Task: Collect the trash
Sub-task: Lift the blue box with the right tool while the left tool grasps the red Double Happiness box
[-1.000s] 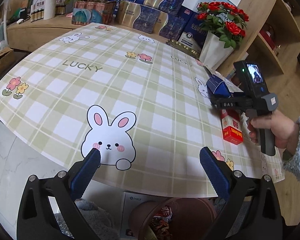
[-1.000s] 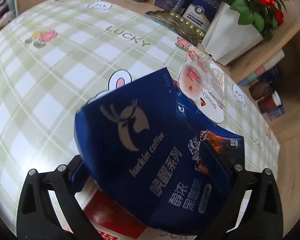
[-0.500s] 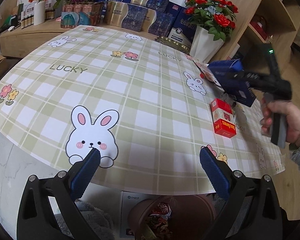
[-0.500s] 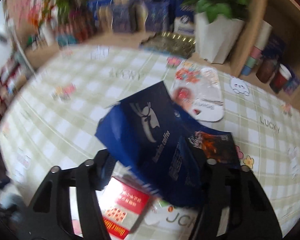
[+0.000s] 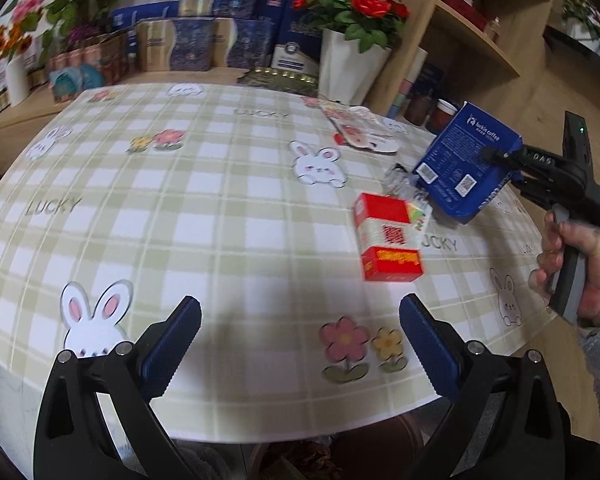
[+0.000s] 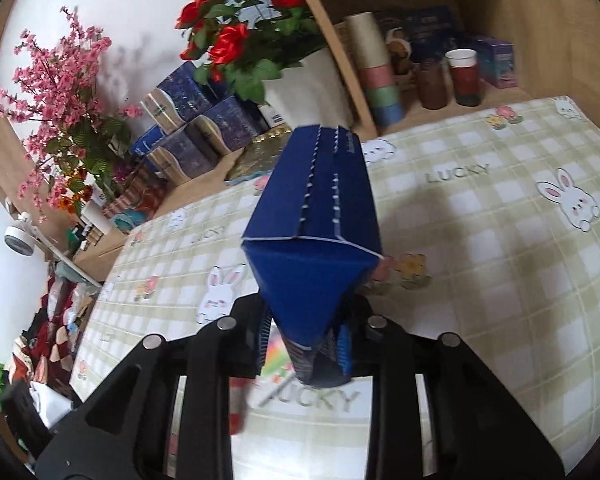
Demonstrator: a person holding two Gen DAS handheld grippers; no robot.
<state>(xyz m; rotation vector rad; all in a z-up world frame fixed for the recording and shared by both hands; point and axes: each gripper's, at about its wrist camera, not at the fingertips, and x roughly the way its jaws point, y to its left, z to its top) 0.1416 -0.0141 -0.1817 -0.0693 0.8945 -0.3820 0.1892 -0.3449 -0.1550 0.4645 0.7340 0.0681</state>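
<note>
Pinching blue coffee box (image 6: 312,216) flat, right gripper (image 6: 305,338) just closing, left gripper (image 5: 300,344) wide, empty

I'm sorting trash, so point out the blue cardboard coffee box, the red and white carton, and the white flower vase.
blue cardboard coffee box (image 5: 462,160), left wrist view, printed broad face.
red and white carton (image 5: 388,246), left wrist view, top face.
white flower vase (image 5: 350,66), left wrist view, front wall.

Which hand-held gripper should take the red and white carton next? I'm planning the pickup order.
Left. The left hand-held gripper is open and empty, facing the red and white carton on the checked tablecloth; the right one has just closed on the blue cardboard coffee box.
</note>
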